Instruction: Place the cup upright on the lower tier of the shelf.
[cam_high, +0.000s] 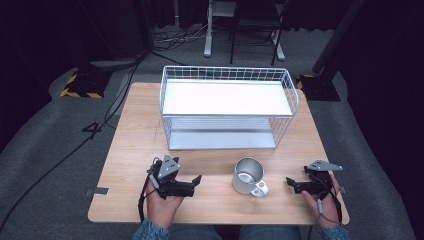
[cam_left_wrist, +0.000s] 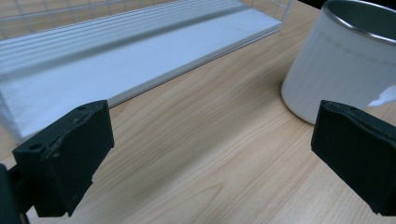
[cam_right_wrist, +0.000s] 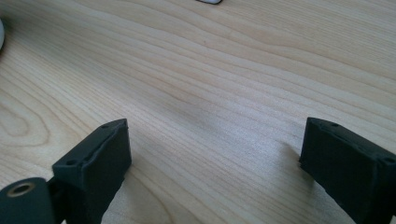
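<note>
Table pale matt wood grain; mug white, shiny metal rim; wire basket white-coated; jaws matt black.

Mug: cut off by top and right edges in left gripper view. Basket: upper part beyond frame, wires blurred.

A white wire basket stands behind a metal mug.

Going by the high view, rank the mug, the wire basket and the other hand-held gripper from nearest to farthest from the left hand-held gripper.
1. Mug: just right of the left hand-held gripper, at the table's front.
2. Right hand-held gripper: beyond the mug, at the front right.
3. Wire basket: its front nearer, its far rim across the table.
</note>
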